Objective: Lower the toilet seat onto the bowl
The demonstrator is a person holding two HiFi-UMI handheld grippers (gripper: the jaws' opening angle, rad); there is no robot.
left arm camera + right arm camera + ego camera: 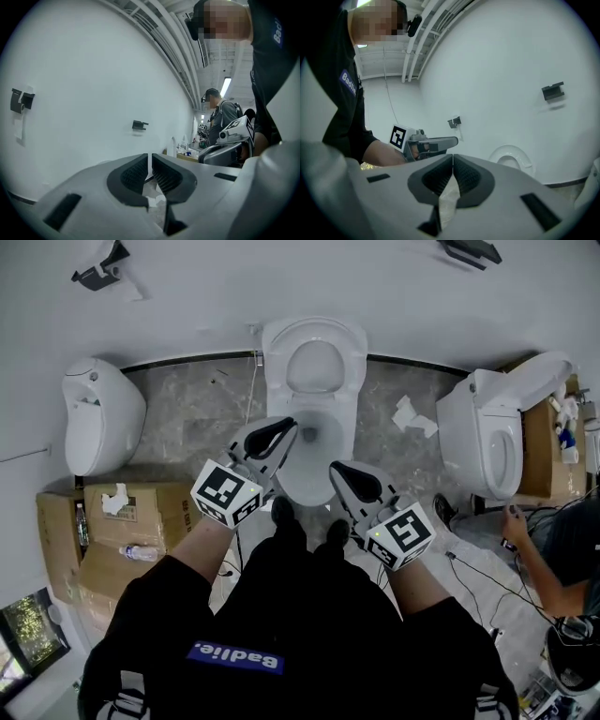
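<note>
Seat point(315, 336) is up, at 12 o'clock of bowl point(309, 479).
Left gripper point(284, 430) and right gripper point(338, 470) are closed, empty, above it.

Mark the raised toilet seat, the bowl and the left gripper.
toilet seat point(276, 357): head view, left side of the raised ring.
bowl point(307, 486): head view, front rim.
left gripper point(287, 427): head view, at the tips of its shut jaws.

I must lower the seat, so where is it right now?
In the head view it is top centre: the seat stands raised against the wall behind the bowl, beyond the left gripper and right gripper.
</note>
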